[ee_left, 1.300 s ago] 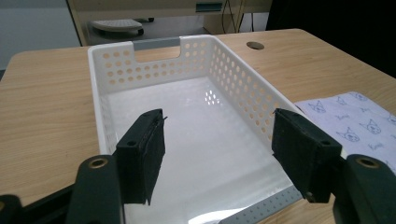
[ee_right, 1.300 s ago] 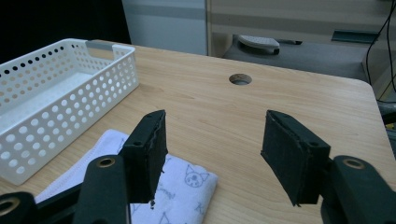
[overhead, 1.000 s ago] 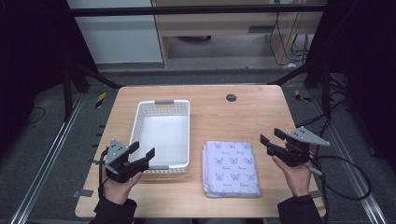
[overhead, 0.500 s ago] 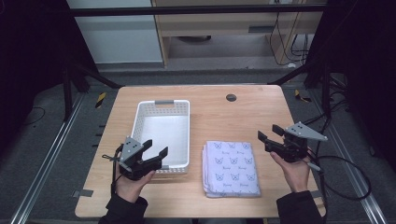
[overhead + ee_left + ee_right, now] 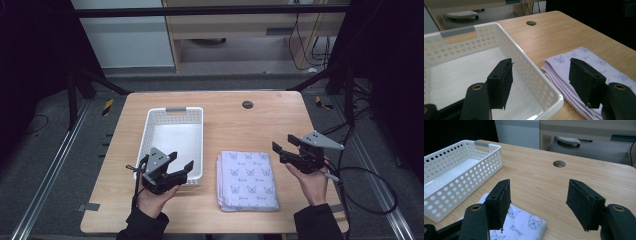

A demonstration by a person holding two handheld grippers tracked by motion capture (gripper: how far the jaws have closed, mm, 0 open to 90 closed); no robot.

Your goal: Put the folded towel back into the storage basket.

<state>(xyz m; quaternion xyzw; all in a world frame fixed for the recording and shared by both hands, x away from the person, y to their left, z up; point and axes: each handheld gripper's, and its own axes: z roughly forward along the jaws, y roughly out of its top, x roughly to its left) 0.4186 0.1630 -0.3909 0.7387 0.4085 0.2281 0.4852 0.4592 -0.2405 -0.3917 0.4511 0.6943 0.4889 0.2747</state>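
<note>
- Wooden table (image 5: 235, 120) under us: our left gripper (image 5: 179, 169) has slid toward the folded cloth (image 5: 247, 179), now over the basket's (image 5: 172, 131) near right corner, jaws spread and empty.
- Our right gripper (image 5: 283, 147) hovers off the cloth's right edge, its jaws just opening wider, nothing between them; we judge a two-sided pickup comes next.

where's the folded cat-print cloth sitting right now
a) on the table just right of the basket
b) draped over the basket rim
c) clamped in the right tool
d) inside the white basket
a: the folded cloth lies flat on the table beside the white basket, on its right in the high view, and both the left tool and the right tool are open and clear of it.
</note>
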